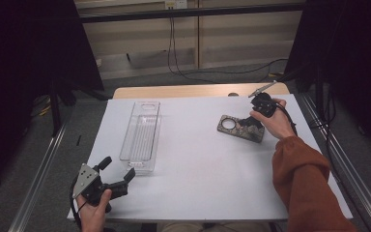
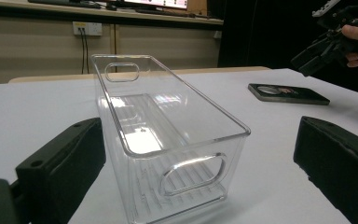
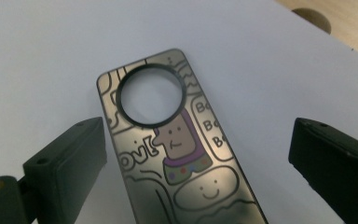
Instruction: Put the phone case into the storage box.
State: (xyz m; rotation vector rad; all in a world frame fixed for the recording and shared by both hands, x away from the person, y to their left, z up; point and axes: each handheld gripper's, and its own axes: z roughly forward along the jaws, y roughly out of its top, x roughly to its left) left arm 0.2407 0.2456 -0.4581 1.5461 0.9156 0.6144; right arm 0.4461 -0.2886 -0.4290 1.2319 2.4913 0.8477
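Risk: right gripper (image 3: 196, 154), jaws apart astride the phone case (image 3: 177, 149), may skid it; left gripper (image 2: 200, 154) gapes at 7 o'clock.

The left gripper (image 1: 117, 177) is black, with a grey three-cornered plate on top and a black cable. The right gripper (image 1: 252, 121) is black too. The right sleeve (image 1: 304, 183) is rust-orange.
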